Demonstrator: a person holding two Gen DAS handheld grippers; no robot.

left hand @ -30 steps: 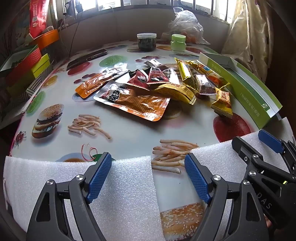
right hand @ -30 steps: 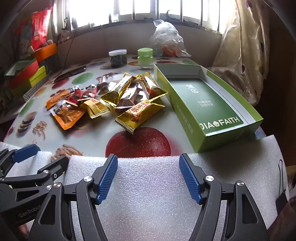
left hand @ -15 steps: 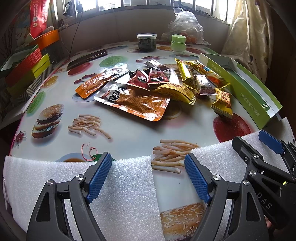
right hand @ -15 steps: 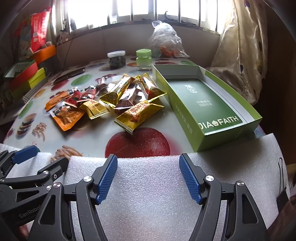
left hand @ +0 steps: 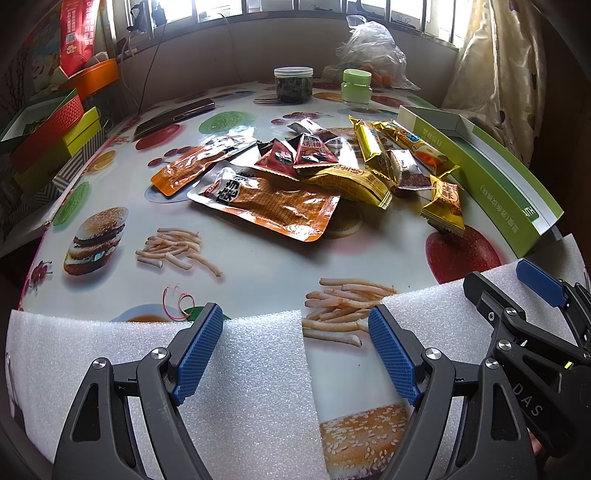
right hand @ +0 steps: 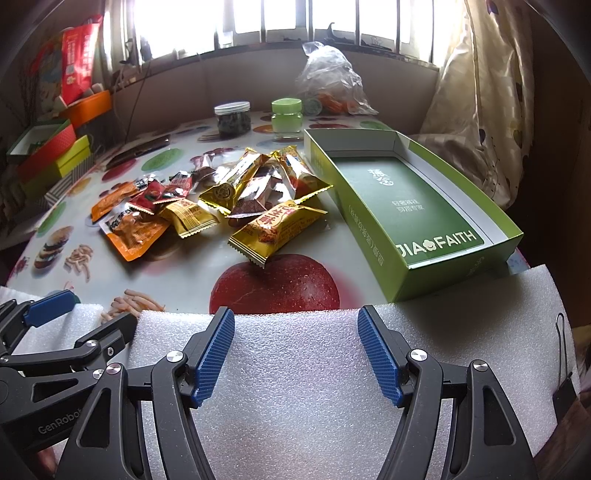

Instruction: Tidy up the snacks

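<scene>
Grippers, two, gape over foam; one green box, two jars

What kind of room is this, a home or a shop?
Most likely a home, at a table by a window. The tablecloth is printed with burgers, fries and fruit, a curtain hangs beside the barred window, and household jars stand behind loose snack packets.

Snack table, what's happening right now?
Nothing is gripped yet. The left claw and right claw are both open and empty, hovering over white foam sheets at the table's near edge. The snack packets lie in a loose pile on the table, beside the open green box, which holds no snacks.
</scene>
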